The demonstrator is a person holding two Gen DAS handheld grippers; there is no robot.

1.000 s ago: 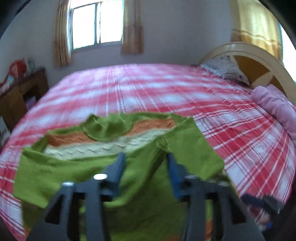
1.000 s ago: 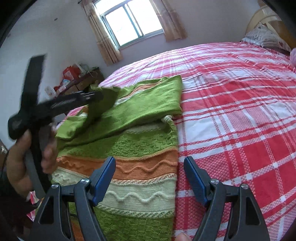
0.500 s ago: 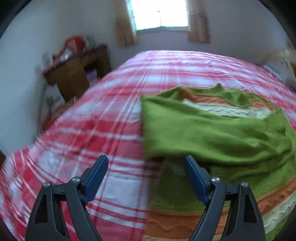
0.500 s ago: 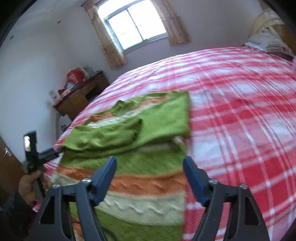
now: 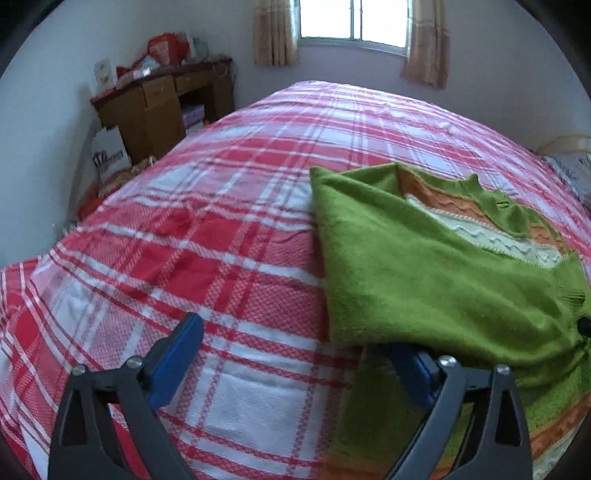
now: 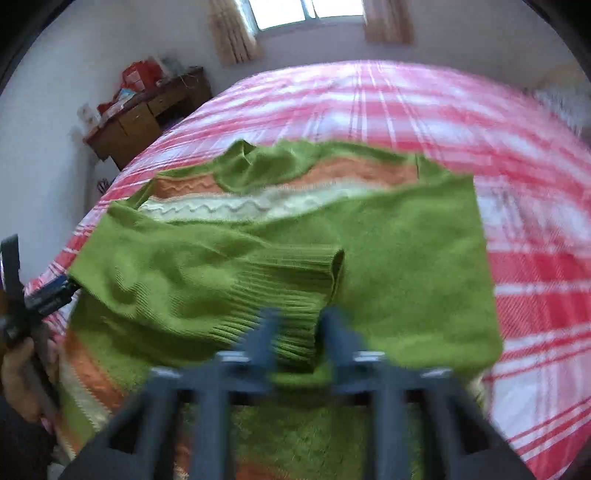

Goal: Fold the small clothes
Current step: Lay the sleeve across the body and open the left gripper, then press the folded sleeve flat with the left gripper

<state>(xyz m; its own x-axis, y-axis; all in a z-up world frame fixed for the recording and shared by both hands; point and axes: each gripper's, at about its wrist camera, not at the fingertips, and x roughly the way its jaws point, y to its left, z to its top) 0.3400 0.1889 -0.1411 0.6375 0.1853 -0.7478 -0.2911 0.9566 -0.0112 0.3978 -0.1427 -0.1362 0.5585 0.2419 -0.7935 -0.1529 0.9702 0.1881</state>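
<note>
A green sweater (image 6: 280, 229) with orange and cream bands lies on the bed (image 5: 229, 229), over its red and white plaid cover, both sleeves folded across the chest. The right gripper (image 6: 297, 325) sits low over the near part of the sweater, its jaws drawn close with the ribbed cuff (image 6: 291, 291) of one sleeve between them; the view is blurred, so I cannot tell for sure that it is clamped tight. The left gripper (image 5: 295, 354) is spread wide at the sweater's left edge, one finger (image 5: 177, 350) over bare plaid, the other tucked just under the folded sleeve (image 5: 424, 280). A wooden desk (image 5: 162, 107) stands in the far corner, below a curtained window (image 5: 354, 20).
</note>
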